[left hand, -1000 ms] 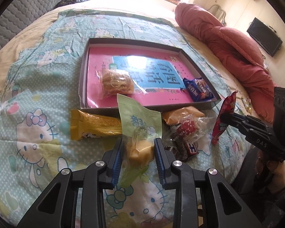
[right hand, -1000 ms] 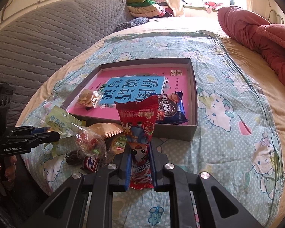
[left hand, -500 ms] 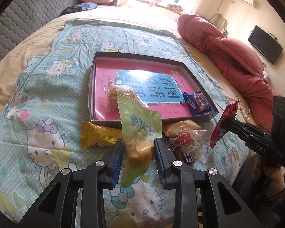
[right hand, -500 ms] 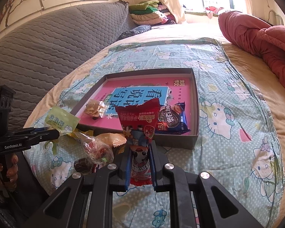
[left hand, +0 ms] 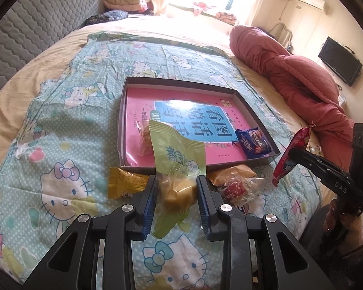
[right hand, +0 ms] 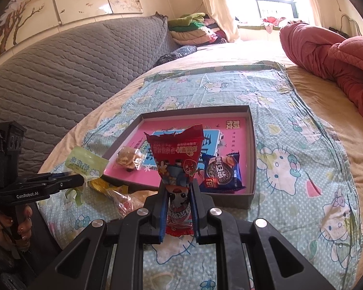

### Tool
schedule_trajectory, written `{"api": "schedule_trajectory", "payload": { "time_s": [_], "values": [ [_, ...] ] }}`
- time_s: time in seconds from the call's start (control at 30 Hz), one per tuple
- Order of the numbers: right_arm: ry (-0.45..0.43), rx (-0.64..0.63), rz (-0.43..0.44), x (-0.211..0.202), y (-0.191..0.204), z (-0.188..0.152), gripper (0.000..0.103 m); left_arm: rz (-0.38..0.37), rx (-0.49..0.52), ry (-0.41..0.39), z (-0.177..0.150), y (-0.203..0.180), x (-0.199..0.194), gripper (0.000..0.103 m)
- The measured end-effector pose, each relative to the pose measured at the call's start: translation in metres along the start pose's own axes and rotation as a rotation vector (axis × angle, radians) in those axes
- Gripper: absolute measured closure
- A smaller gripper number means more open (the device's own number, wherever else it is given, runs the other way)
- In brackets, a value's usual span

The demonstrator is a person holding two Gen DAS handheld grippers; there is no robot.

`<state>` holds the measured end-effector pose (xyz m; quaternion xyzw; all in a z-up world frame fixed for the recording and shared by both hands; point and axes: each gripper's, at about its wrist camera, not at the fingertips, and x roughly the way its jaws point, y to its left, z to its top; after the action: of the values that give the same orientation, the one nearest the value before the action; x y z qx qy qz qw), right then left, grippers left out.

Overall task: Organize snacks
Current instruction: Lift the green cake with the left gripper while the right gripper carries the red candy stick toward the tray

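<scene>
Sunlit from a far window, a bed spread with a cartoon-cat sheet point(left hand: 67, 120) carries a shallow grey box point(left hand: 181, 84) lined with a pink book. Inside the box lie a clear-wrapped biscuit point(right hand: 128, 160) at its left and a blue cookie pack point(right hand: 220, 172) at its near right corner. At the near edge of the bed, the left gripper point(left hand: 176, 194) has its blue pads pressed narrowly on a green packet point(left hand: 175, 152) with a yellow cake inside, lifted above the sheet just in front of the box. The right gripper point(right hand: 177, 209) is clamped tight on the lower end of a red snack packet point(right hand: 177, 154), which stands upright before the box's near wall. Between the two tools, loose on the sheet against the box, sit a yellow packet point(left hand: 124, 185), an orange packet point(left hand: 232, 175) and a clear bag with a red sweet point(left hand: 237, 189). A red quilt point(left hand: 290, 72) is heaped along the bed's right side, a grey padded headboard point(right hand: 60, 72) along its left.
</scene>
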<state>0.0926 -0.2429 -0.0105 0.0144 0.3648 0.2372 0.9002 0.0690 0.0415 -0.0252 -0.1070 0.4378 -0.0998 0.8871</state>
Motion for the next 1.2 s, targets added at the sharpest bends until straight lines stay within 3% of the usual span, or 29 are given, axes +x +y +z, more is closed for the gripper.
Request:
{"api": "schedule_trajectory", "payload": {
  "time_s": [1.2],
  "values": [
    [-0.076,-0.015,0.069,0.015,-0.004,0.03,0.086,0.04,0.012,-0.044,0.026,-0.013,0.02,0.07]
  ]
}}
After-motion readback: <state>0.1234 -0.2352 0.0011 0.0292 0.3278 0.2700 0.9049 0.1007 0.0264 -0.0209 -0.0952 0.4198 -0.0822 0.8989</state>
